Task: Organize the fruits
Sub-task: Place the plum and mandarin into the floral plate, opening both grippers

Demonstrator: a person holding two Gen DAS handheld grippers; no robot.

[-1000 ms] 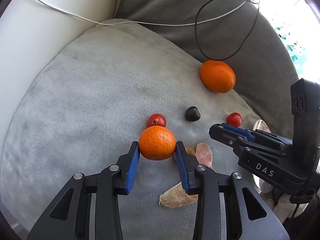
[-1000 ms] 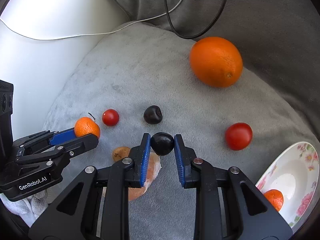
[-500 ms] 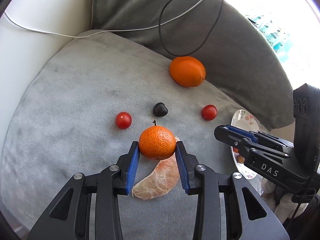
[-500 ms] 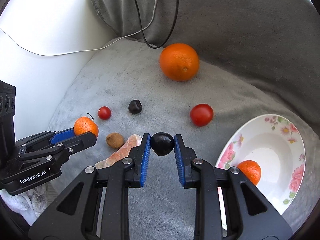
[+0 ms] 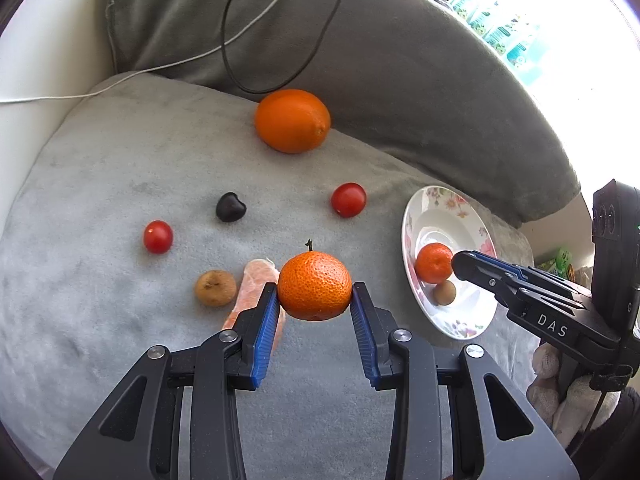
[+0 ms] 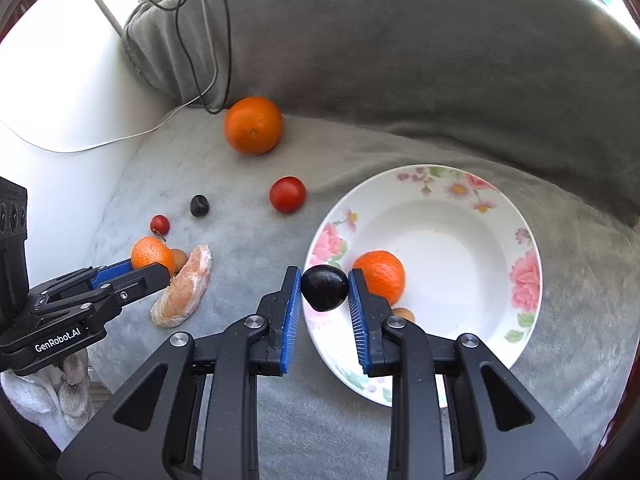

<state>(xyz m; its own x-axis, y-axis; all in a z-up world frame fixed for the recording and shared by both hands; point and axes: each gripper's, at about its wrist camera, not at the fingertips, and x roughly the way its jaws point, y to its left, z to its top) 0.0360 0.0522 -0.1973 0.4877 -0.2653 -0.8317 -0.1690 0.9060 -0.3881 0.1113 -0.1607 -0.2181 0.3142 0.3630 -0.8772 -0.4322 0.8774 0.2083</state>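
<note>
My left gripper is shut on a small mandarin with a stem, held above the grey cushion. My right gripper is shut on a dark cherry over the left rim of the floral plate. The plate holds a mandarin and a small brown fruit. On the cushion lie a large orange, two red tomatoes, another dark cherry, a brown fruit and a peeled citrus segment.
A grey back cushion rises behind the fruit. A black cable and a white cable run across it. A white wall borders the cushion on the left.
Both grippers have moved right with their fruit. The plate has come into full view, and the cherry now hangs over its left rim. The loose fruit has shifted left in both views.
</note>
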